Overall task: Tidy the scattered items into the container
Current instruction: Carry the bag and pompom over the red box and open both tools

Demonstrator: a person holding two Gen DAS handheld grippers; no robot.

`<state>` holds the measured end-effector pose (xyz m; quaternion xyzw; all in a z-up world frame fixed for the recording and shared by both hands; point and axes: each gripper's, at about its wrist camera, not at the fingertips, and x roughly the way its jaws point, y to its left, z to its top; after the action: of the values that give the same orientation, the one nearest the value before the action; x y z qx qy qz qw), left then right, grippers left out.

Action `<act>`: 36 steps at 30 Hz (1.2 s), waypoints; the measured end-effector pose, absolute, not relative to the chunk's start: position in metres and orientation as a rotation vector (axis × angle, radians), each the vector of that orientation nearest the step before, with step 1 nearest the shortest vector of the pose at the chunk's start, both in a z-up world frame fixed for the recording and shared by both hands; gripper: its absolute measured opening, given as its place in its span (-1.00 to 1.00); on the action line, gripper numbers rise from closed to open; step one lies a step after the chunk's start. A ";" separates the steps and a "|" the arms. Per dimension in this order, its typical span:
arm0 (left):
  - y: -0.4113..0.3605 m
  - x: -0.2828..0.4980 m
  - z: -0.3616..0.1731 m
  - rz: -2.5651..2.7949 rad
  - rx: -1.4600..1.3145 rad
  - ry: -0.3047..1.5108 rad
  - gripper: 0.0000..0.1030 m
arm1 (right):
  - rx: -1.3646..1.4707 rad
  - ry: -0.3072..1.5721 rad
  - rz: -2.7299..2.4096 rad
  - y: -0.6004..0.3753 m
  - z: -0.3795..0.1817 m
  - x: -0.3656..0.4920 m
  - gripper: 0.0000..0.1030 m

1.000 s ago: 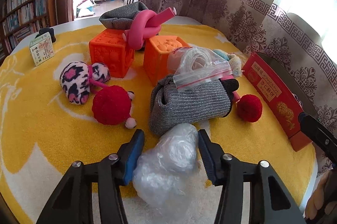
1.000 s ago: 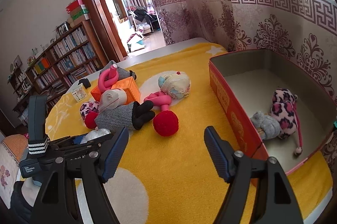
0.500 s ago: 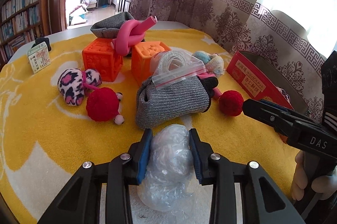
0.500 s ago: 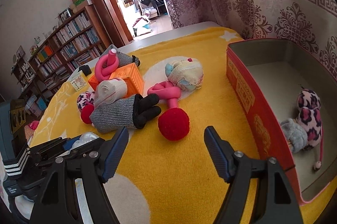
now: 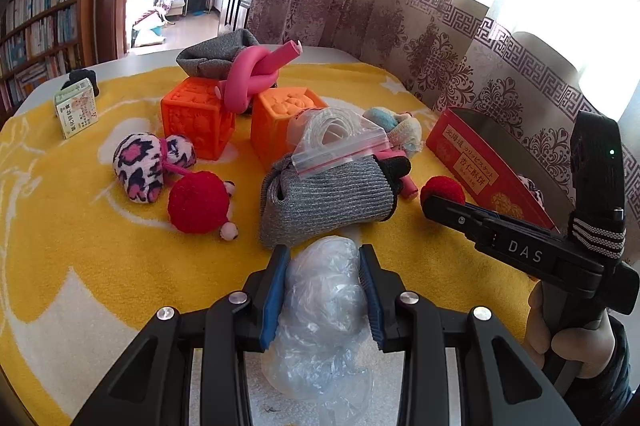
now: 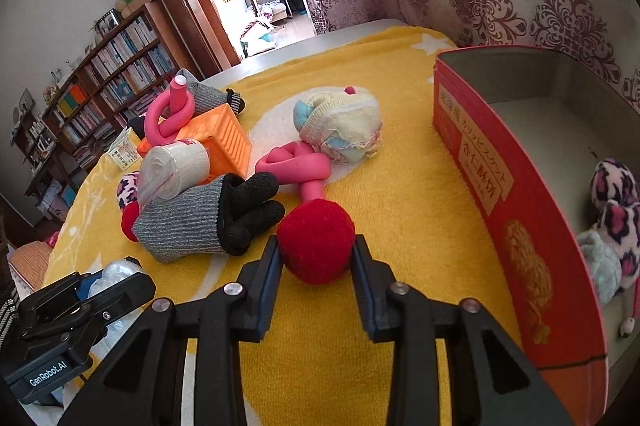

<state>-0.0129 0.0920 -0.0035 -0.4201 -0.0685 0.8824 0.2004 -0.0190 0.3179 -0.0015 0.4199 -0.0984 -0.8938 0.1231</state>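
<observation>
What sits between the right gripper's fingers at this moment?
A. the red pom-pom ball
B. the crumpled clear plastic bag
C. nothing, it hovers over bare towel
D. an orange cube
A: in the right wrist view the right gripper has its pads against both sides of the red pom-pom ball, while the crumpled clear plastic bag sits in the left gripper.

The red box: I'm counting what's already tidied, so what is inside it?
In the red box lie a leopard-print plush and a pale blue fuzzy item. Its near wall hides part of the floor, so more could be there.
</observation>
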 end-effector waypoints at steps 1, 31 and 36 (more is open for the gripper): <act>0.092 -0.013 -0.003 2.467 -1.174 -0.191 -0.29 | 1.213 -0.294 -2.610 0.318 0.001 -0.016 -0.28; 0.178 -0.007 0.040 2.434 -1.044 0.006 -0.28 | 0.944 -0.493 -3.002 0.461 0.078 0.047 -0.28; 0.224 -0.011 0.062 2.375 -0.981 0.065 -0.28 | 0.956 -0.533 -3.065 0.486 0.079 0.048 -0.28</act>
<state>-0.0113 0.2245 0.0620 -0.3664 0.0244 0.8865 0.2817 0.0479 0.4860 0.0794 0.2933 -0.1635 -0.9402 -0.0567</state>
